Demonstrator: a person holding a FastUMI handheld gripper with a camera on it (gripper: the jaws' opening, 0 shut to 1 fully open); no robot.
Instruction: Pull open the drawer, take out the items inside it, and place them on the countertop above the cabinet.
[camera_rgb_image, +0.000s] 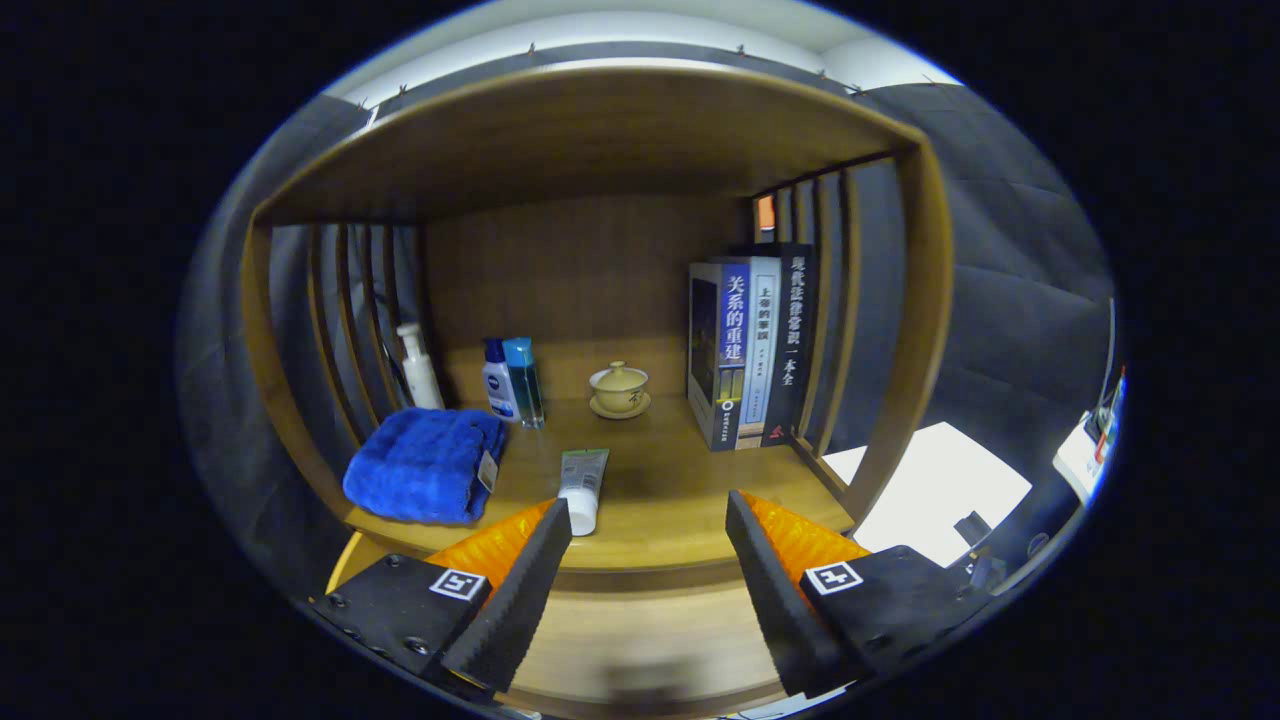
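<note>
- Drawer front (640, 650): lies below the countertop's (660, 500) front edge, just under and between the fingers, closed as far as shows; no handle is visible.
- Gripper (648, 520): fingers wide apart, holding nothing.
- Tube (582, 487): at the countertop's front edge, beside one fingertip.

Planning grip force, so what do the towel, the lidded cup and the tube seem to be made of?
Towel: soft plush cloth, judging by its fuzzy, folded bulk. Cup: likely glazed ceramic, smooth with a faint sheen. Tube: probably flexible plastic, matte with a flat crimped end, lying just ahead of the open tongs, which hold nothing.
</note>
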